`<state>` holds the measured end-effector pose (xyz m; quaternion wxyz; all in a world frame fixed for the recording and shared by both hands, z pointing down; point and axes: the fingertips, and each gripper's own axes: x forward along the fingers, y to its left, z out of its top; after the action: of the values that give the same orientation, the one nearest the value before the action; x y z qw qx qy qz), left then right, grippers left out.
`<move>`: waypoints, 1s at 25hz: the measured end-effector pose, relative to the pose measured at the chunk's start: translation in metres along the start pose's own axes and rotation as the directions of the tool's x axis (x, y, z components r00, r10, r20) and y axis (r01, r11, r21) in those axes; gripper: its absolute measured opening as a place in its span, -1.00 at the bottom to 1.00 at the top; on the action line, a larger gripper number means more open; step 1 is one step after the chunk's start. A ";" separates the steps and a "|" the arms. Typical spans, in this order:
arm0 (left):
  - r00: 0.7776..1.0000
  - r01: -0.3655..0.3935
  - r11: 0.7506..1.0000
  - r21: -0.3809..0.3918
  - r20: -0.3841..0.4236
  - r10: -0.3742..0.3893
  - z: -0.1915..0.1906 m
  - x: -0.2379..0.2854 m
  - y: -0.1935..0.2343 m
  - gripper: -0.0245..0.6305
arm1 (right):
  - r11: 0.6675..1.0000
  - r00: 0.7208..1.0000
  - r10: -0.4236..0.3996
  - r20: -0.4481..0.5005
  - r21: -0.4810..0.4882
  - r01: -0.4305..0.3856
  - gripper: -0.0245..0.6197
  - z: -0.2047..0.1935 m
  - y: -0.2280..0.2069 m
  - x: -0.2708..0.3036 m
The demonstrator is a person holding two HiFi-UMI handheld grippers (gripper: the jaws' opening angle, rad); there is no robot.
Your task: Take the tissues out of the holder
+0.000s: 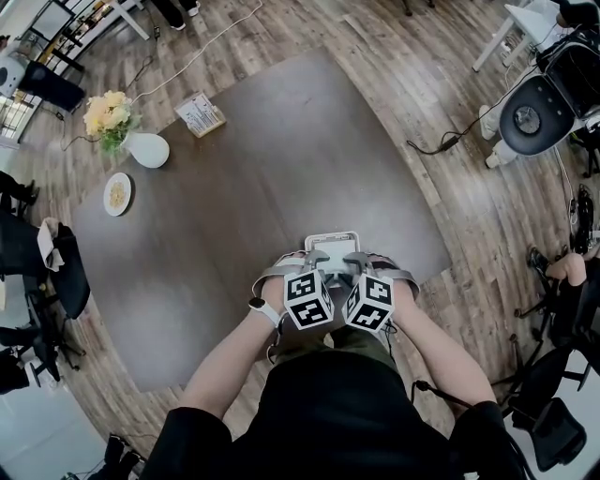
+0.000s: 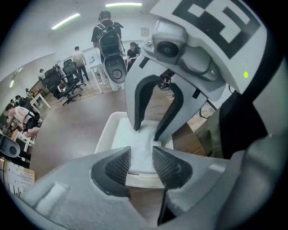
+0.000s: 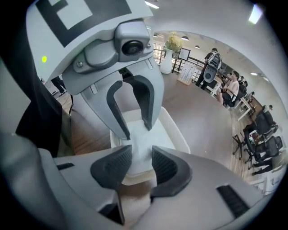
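Showing unreadable print, card lies beyond tissue holder.

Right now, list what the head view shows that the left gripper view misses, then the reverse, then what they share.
Head view only: the flower vase, the small plate and the booklet on the table. Left gripper view only: the left tool with its jaws apart above the tissues, and the ceiling lights. Both: the white holder and the right tool over it.
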<state>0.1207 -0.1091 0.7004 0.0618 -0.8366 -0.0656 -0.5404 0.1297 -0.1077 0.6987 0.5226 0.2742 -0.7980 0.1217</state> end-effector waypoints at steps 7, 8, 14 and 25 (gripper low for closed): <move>0.999 -0.017 1.000 -0.026 0.027 0.017 0.002 -0.003 0.000 -0.70 | 1.000 1.000 -0.003 -0.004 0.013 0.003 -0.67 0.001 0.000 -0.002; 0.999 -0.027 1.000 -0.016 0.028 0.027 0.003 -0.003 0.000 -0.74 | 1.000 1.000 -0.009 -0.005 0.012 0.009 -0.68 0.001 0.000 -0.003; 0.996 -0.080 0.997 0.013 0.030 0.080 0.004 -0.007 0.000 -0.83 | 0.998 0.998 -0.054 0.010 0.016 0.054 -0.76 0.004 -0.001 -0.006; 0.983 -0.165 0.986 0.002 0.084 0.164 0.019 -0.033 0.010 -0.87 | 0.992 0.991 -0.120 0.064 0.042 0.117 -0.84 0.017 -0.014 -0.031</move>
<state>0.1259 -0.1166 0.6623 0.1070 -0.8606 -0.0011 -0.4979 0.1340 -0.1179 0.6625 0.4968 0.3350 -0.7948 0.0966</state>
